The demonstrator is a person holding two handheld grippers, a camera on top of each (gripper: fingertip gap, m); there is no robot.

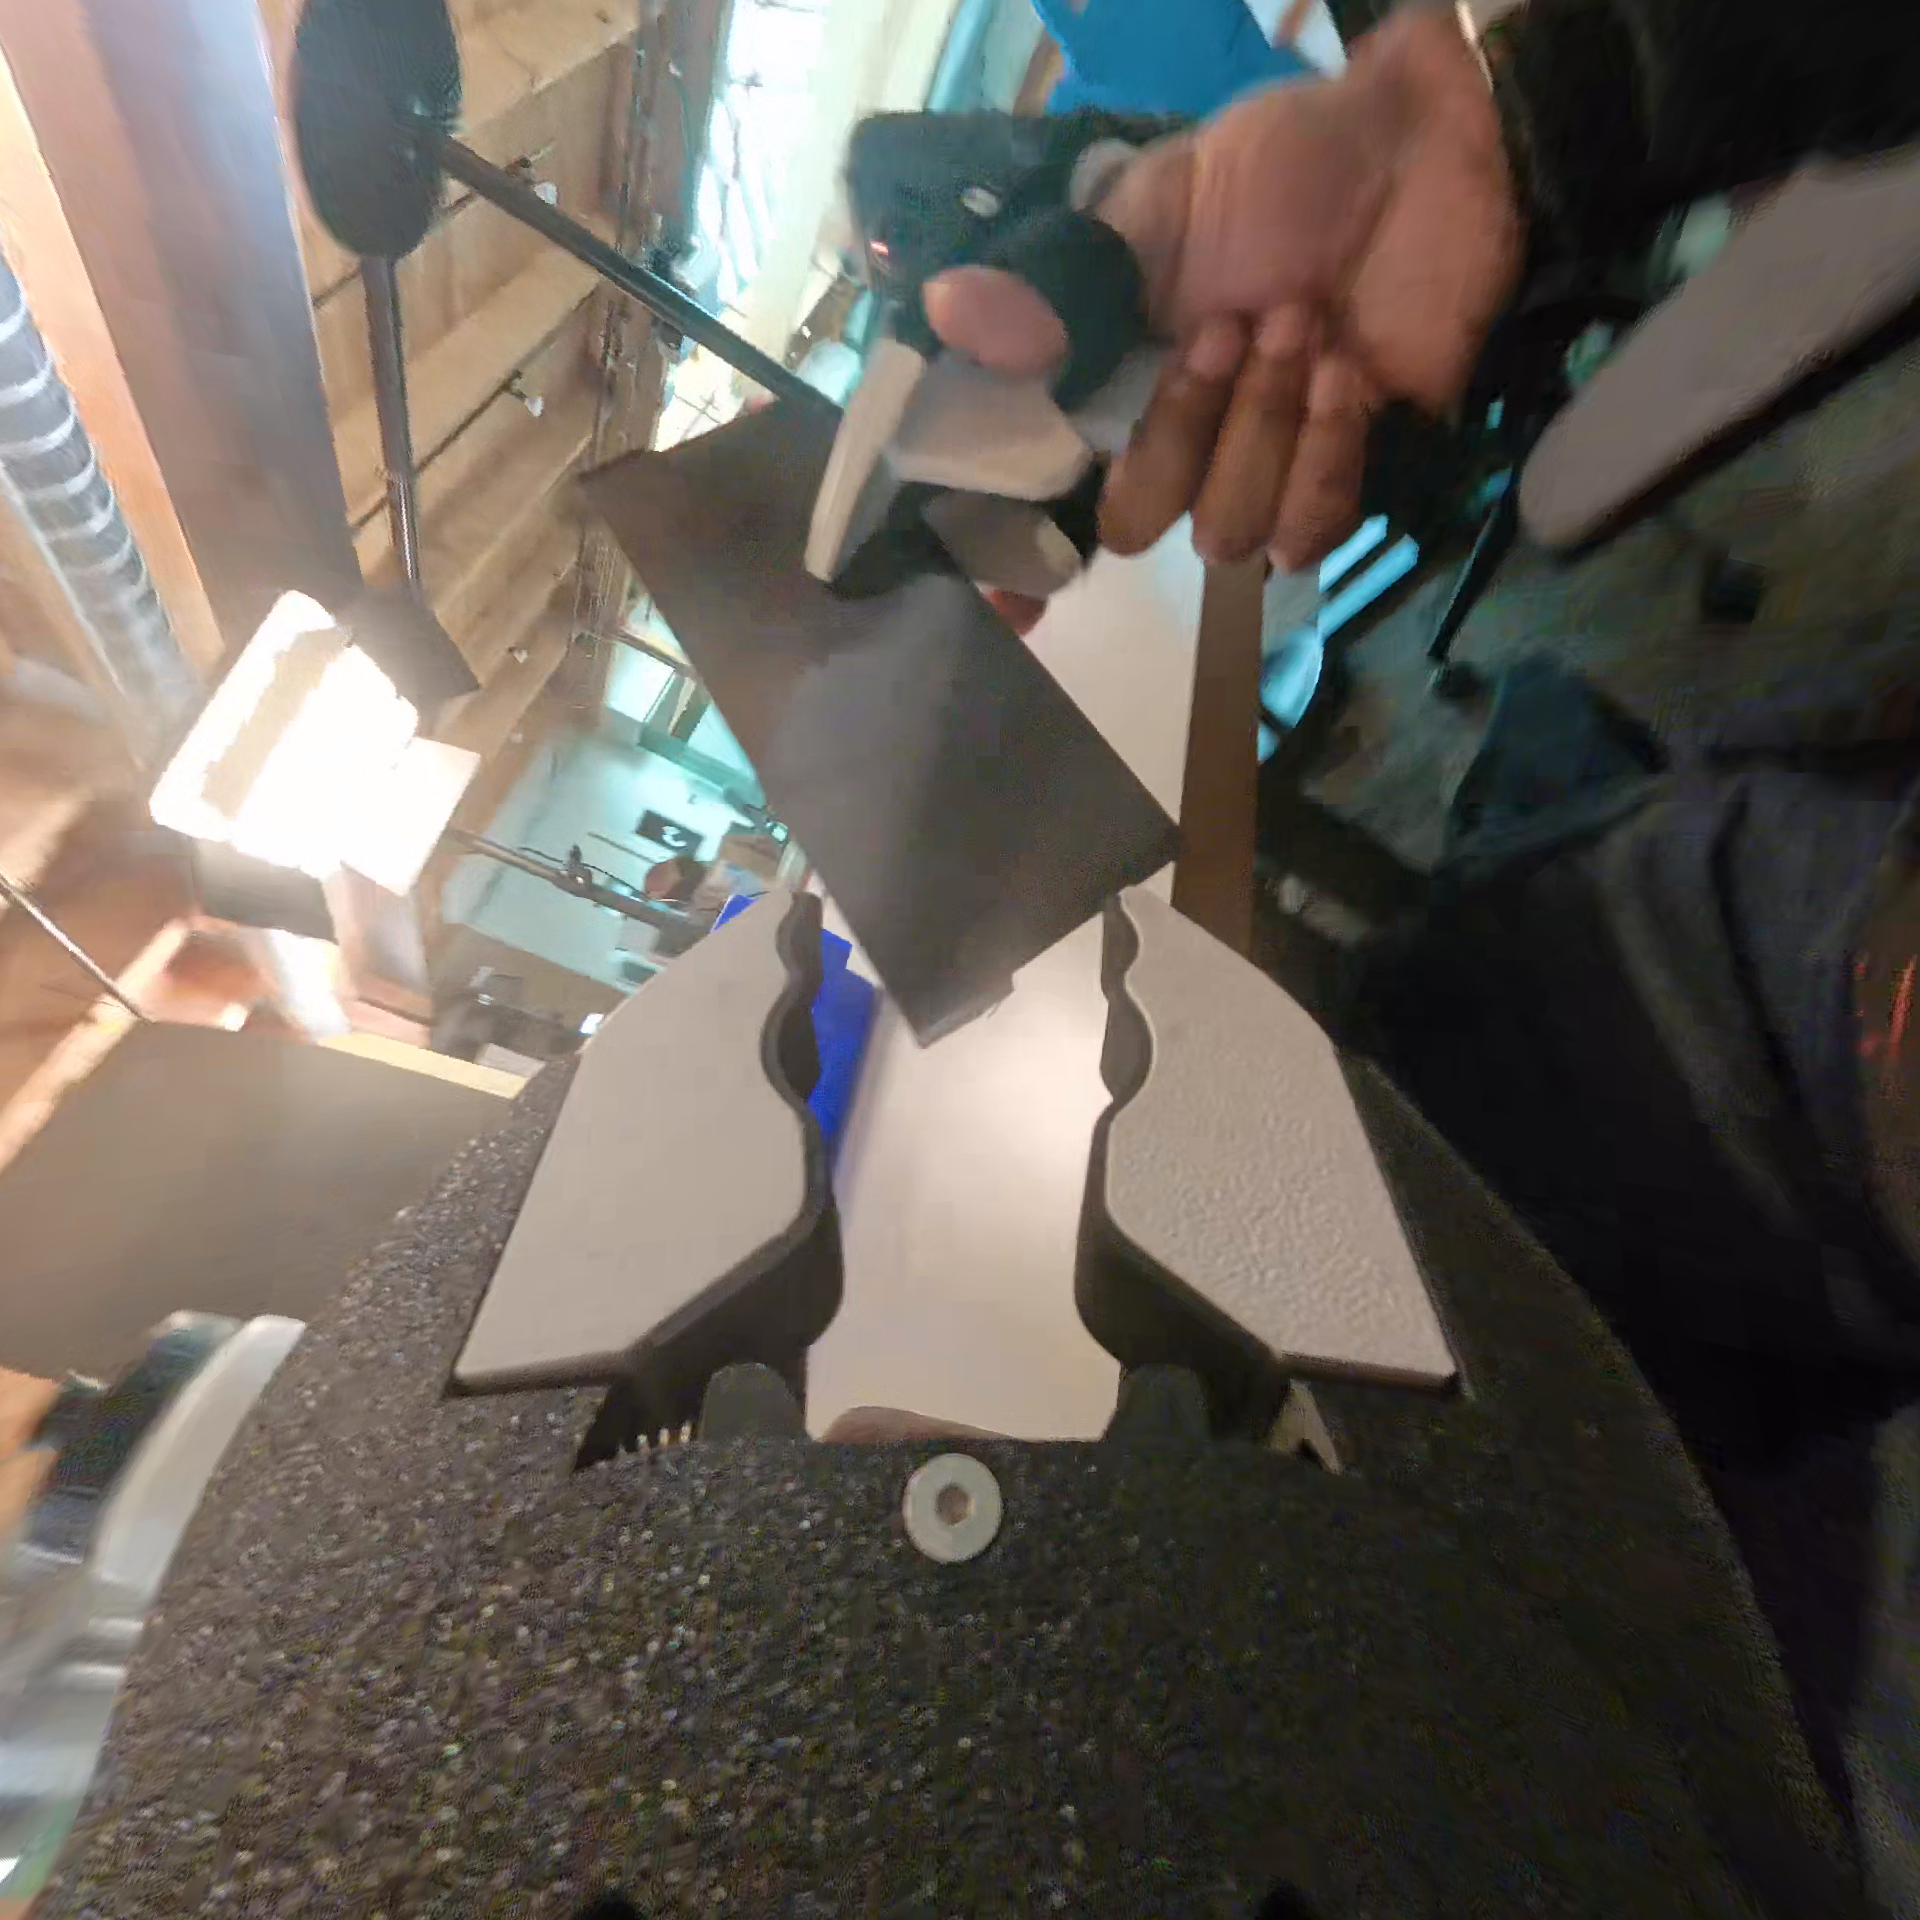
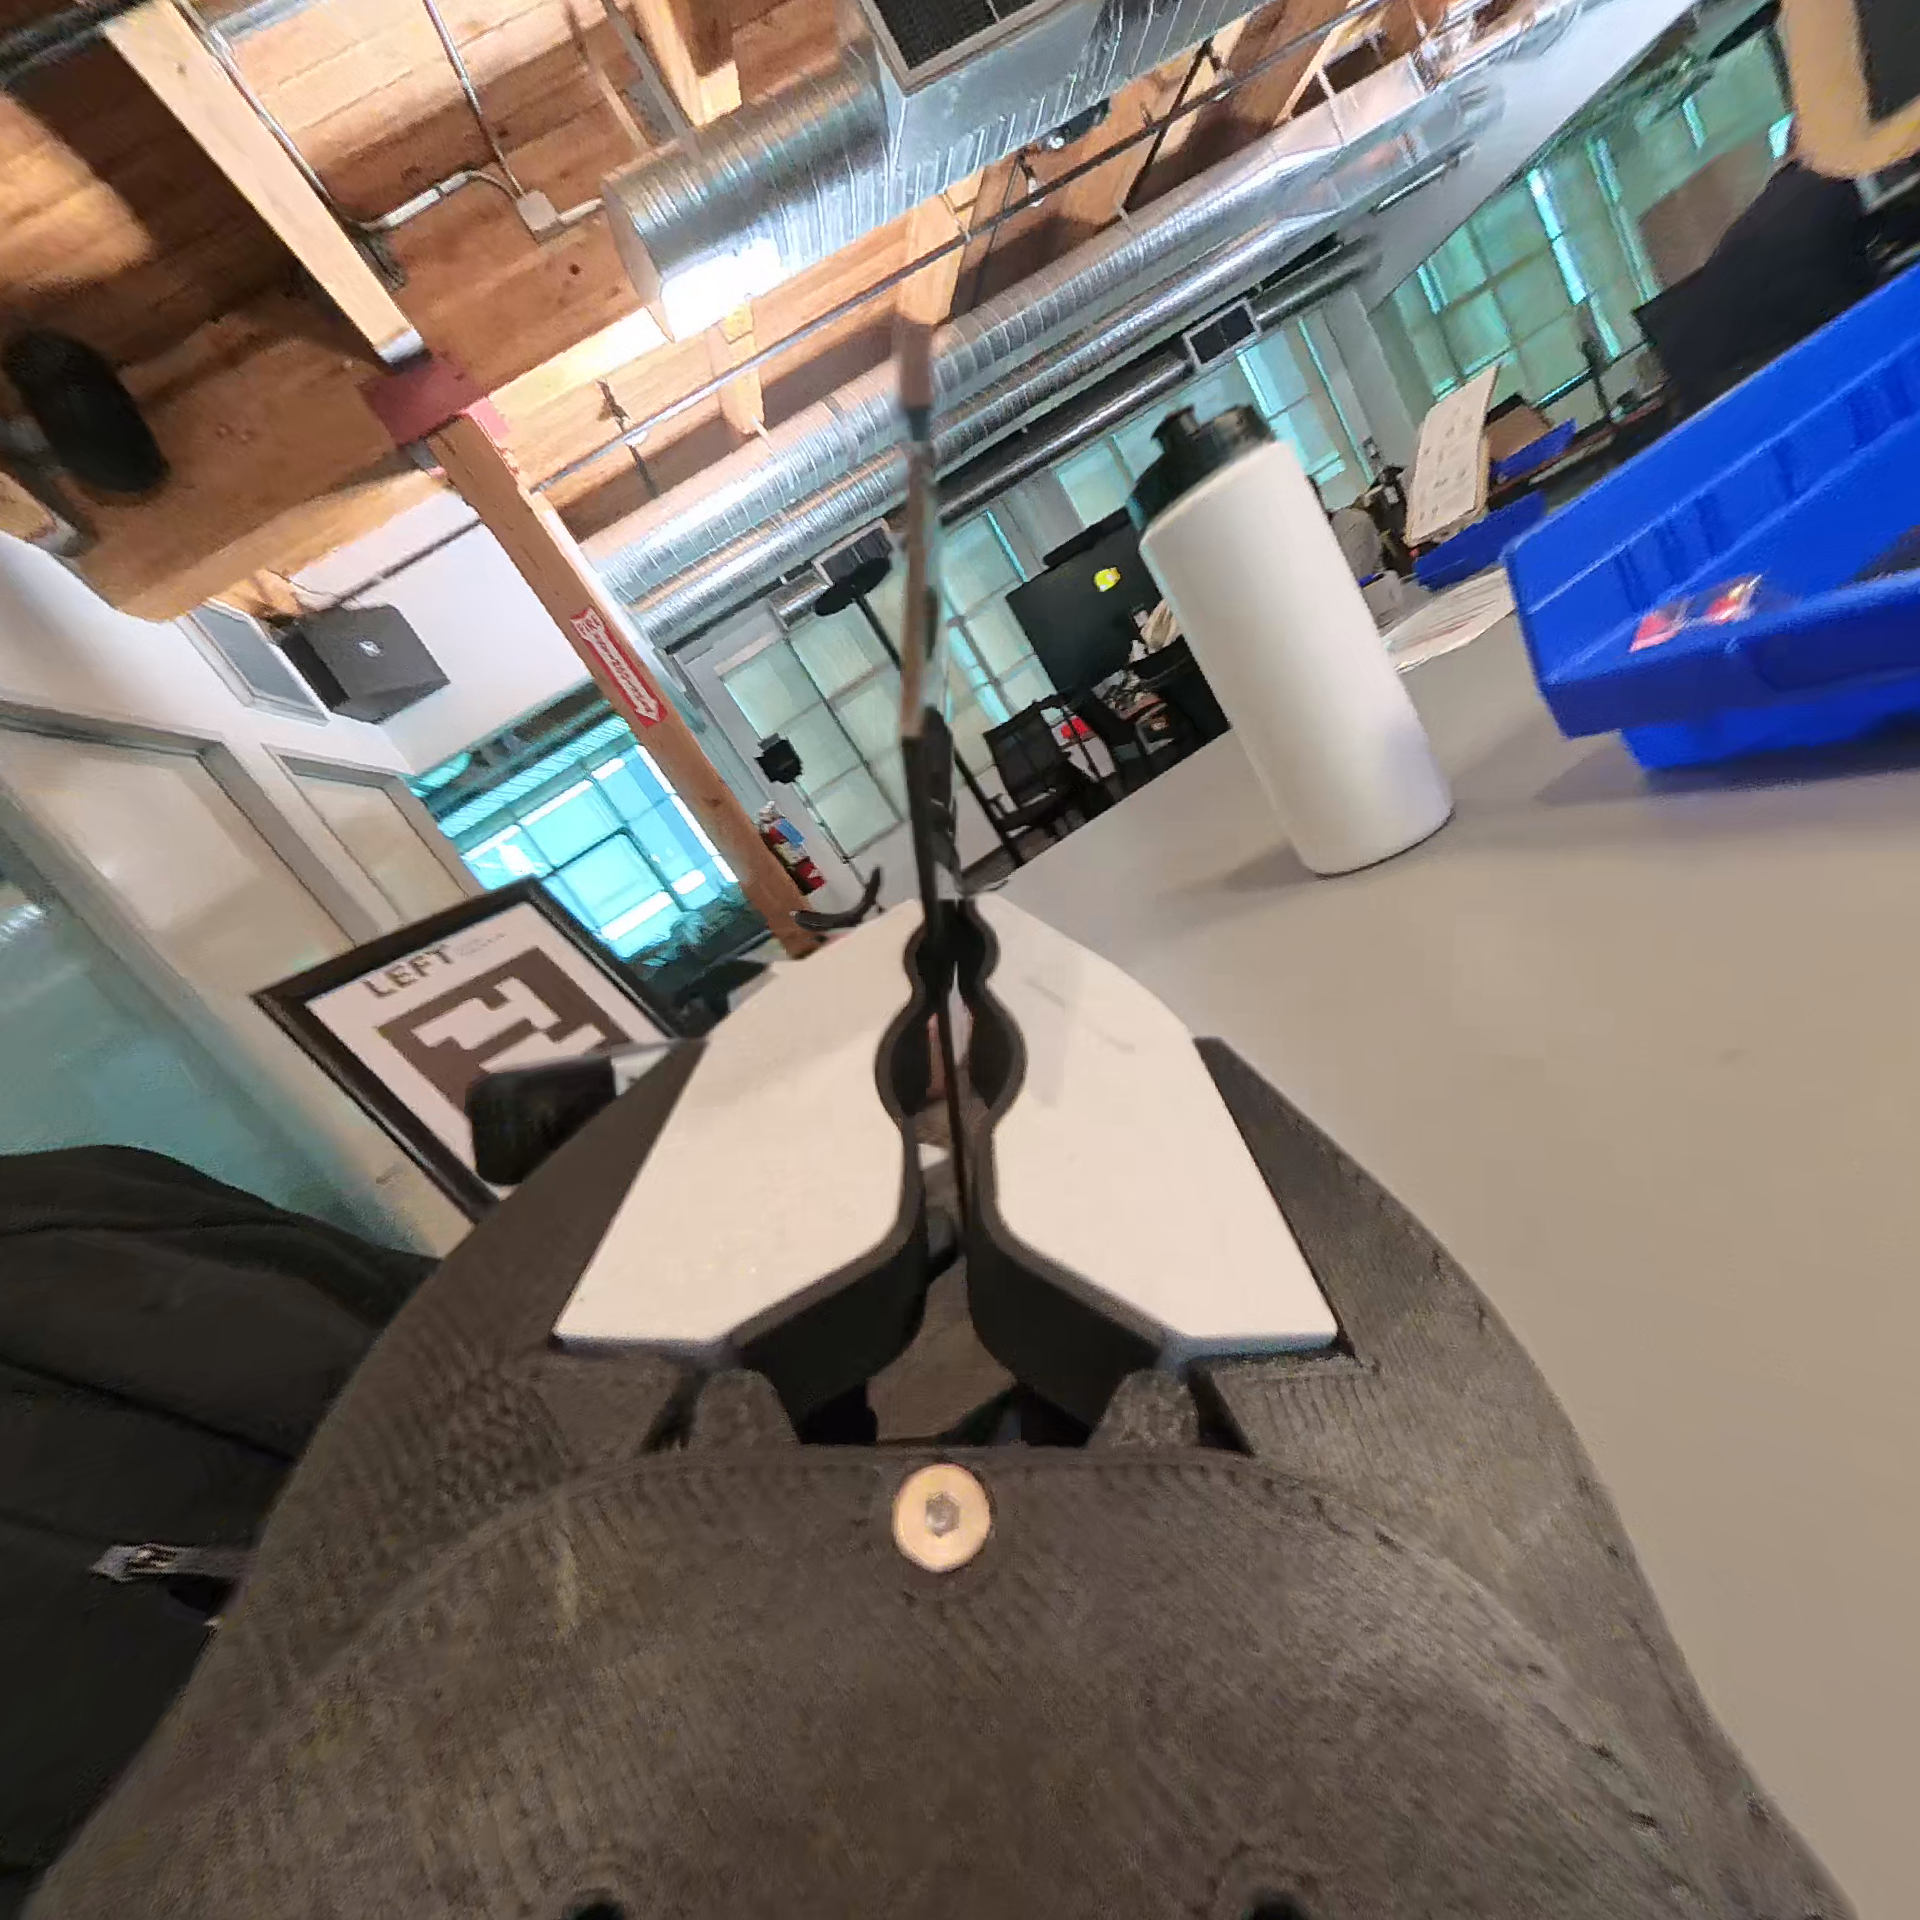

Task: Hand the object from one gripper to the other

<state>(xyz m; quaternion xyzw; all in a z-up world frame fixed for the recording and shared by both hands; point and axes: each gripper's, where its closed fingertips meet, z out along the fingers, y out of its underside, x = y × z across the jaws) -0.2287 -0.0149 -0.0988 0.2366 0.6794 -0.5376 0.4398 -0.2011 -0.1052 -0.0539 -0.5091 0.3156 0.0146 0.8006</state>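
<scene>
Surface (image 2: 1558, 1143) is plain light grey. On it in the right wrist view: a white bottle (image 2: 1288, 665) with a black cap at 2 o'clock, a blue bin (image 2: 1745, 623) at 3 o'clock, apart from the bottle. Room is open-plan: wood beam ceiling, silver ducts (image 2: 790, 218), glazed walls at the back. A framed marker board (image 2: 468, 1029) sits at 9 o'clock, just behind your tongs body.

Left wrist view is rolled sideways and blurred. It shows what the right view can't: the flat face of the dark sheet (image 1: 883, 727), your hand (image 1: 1320, 281) wrapped on the right tool at 1 o'clock, and a black fuzzy mic on a boom (image 1: 374, 125) at 11 o'clock. A sliver of the blue bin shows beside the left pad. The right view gets the sheet only edge-on (image 2: 920, 582), a thin dark line running up to 12 o'clock.

Right tongs (image 2: 940, 925) are clamped on the sheet, pads together with the edge pinched between them. From the left view they grip its upper end (image 1: 904, 488).

Left tongs (image 1: 956, 935) are apart, nothing in them. The sheet's lower corner hangs over the gap between the tips, not touching either pad as far as I can tell. Sheet is in the air, tilted, above the surface.
</scene>
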